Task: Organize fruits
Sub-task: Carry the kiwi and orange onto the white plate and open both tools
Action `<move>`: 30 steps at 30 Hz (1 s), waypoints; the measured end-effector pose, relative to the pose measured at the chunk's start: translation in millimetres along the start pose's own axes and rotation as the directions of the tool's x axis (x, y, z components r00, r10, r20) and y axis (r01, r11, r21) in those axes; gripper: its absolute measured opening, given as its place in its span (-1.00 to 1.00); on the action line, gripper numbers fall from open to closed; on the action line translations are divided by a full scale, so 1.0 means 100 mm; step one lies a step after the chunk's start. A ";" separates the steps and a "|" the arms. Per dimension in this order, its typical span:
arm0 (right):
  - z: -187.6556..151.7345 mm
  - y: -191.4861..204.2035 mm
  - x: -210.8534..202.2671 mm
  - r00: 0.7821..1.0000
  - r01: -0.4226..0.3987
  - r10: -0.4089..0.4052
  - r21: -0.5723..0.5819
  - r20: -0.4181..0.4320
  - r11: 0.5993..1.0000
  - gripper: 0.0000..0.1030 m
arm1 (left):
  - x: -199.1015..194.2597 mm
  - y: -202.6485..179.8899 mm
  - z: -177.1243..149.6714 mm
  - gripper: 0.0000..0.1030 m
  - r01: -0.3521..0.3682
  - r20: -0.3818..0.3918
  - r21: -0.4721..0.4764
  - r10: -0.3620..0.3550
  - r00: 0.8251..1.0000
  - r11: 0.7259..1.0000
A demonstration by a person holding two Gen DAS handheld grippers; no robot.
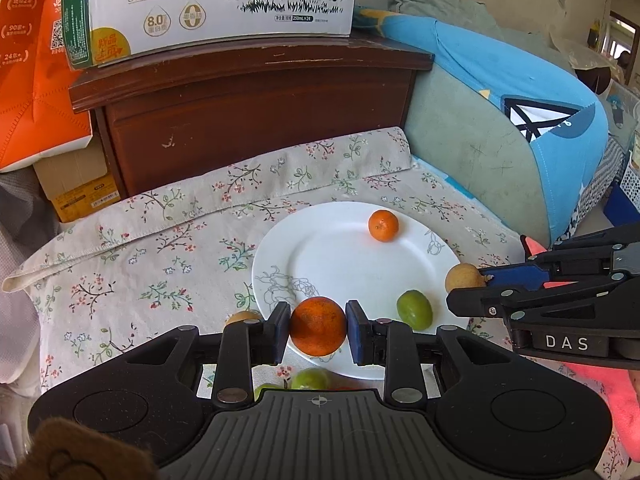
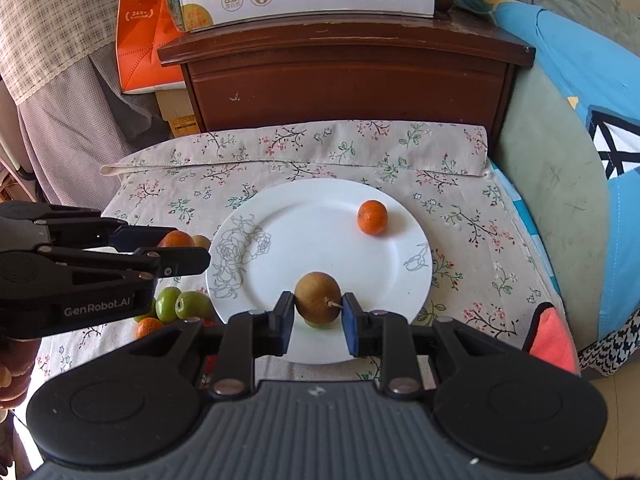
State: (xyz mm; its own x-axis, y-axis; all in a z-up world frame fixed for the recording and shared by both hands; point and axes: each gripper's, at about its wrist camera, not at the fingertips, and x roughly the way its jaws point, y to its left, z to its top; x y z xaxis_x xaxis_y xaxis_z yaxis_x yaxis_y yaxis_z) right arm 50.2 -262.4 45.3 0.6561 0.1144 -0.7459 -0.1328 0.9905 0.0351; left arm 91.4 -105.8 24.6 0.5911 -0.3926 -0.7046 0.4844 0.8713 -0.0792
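Over the near rim of the white plate [image 1: 340, 256], my left gripper [image 1: 318, 330] is clamped on an orange [image 1: 318, 326]; my right gripper [image 2: 316, 312] pinches a brown longan [image 2: 316, 298]. A small orange [image 2: 372, 217] sits far right on the plate.

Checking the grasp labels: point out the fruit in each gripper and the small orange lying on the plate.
held orange [image 1: 318, 326], left wrist view, middle of its front.
brown fruit [image 2: 316, 296], right wrist view, middle of its skin.
small orange [image 2: 372, 217], right wrist view, centre of its peel.
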 end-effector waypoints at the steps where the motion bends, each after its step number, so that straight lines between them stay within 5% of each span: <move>1: 0.01 0.00 0.04 1.000 0.005 -0.005 0.004 -0.004 1.000 -0.50 | 0.04 0.01 0.01 -0.48 0.003 -0.004 -0.002 -0.003 1.000 1.000; 30: 0.15 -0.14 0.55 0.999 0.026 -0.023 0.096 -0.036 0.995 -0.49 | 0.46 0.05 0.04 -0.46 0.033 -0.050 -0.064 -0.036 0.998 0.997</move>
State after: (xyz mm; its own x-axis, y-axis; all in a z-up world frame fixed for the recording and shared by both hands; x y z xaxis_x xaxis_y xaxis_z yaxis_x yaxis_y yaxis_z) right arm 98.9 -268.8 13.5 0.6318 0.0887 -0.7700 -0.0434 0.9959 0.0790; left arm 123.5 -120.7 -4.9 0.5399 -0.4088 -0.7358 0.4616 0.8748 -0.1473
